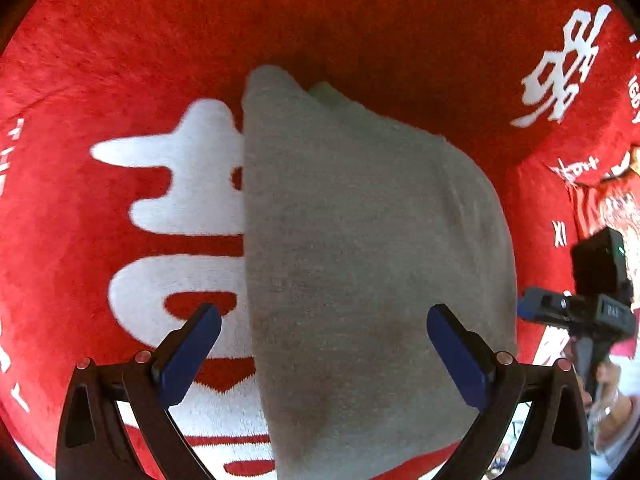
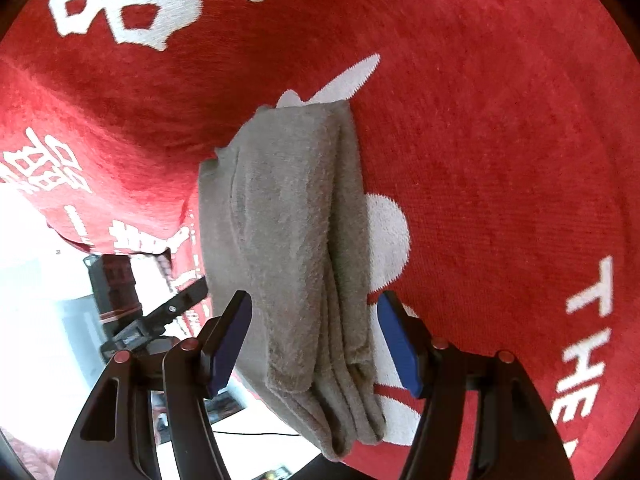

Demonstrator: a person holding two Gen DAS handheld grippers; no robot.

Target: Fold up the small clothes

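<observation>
A grey folded cloth (image 1: 360, 260) lies on a red blanket (image 1: 120, 60) with white characters. My left gripper (image 1: 323, 309) hangs open above the cloth's near part, its blue pads (image 1: 188, 360) wide apart, one over the blanket and one over the cloth's right side. In the right wrist view the same cloth (image 2: 280, 240) shows several stacked layers at its near end. My right gripper (image 2: 314, 296) is open with the cloth's near end between its fingers; the left pad (image 2: 230, 340) sits by the cloth's edge and the right pad stands clear of it.
The red blanket (image 2: 500, 140) drops over an edge at the left of the right wrist view, with a bright floor (image 2: 40, 280) below. The right gripper's body (image 1: 580, 312) and a hand (image 1: 608, 400) holding it show at the right edge of the left wrist view.
</observation>
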